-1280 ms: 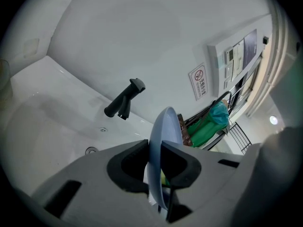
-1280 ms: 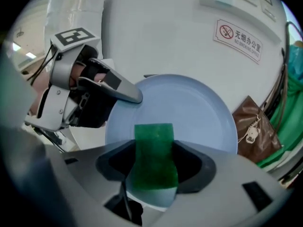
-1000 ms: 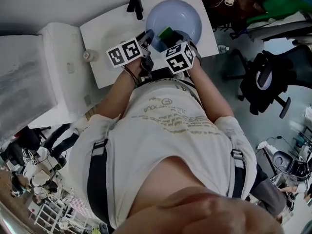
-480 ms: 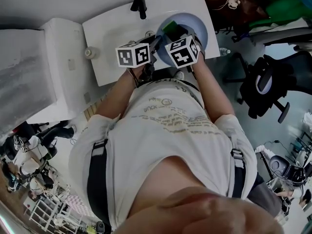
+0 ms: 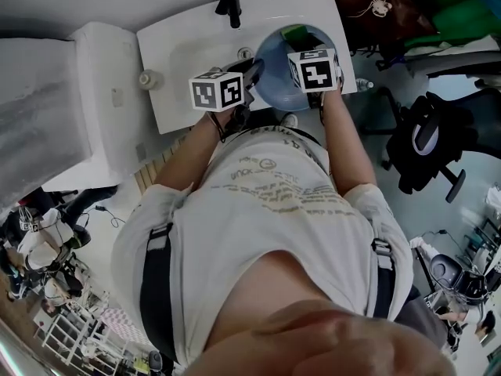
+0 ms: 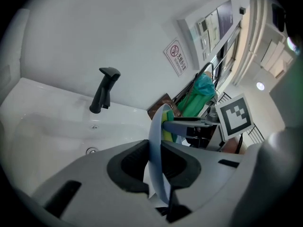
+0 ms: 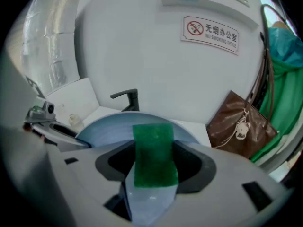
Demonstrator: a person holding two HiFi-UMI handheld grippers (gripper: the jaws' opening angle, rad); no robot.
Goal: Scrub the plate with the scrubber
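Note:
A pale blue plate [image 5: 275, 81] is held over the white sink [image 5: 188, 41]. My left gripper [image 5: 252, 70] is shut on the plate's near-left rim, and the plate [image 6: 155, 148] stands edge-on between its jaws in the left gripper view. My right gripper [image 5: 304, 44] is shut on the green scrubber [image 5: 296, 33] at the plate's far right side. In the right gripper view the scrubber [image 7: 154, 154] lies flat against the plate [image 7: 111, 131], which fills the space behind it. The scrubber's yellow-green edge [image 6: 166, 126] shows beside the plate.
A black faucet [image 5: 229, 0] stands at the sink's back edge, with the drain [image 6: 92, 150] below it. A small bottle [image 5: 146, 79] sits at the counter's left end. A brown bag [image 7: 239, 124] hangs to the right, and an office chair [image 5: 427, 135] stands further right.
The right gripper has slid the scrubber across the plate toward its far right. The plate has tipped from facing up to more edge-on, and both grippers have shifted right.

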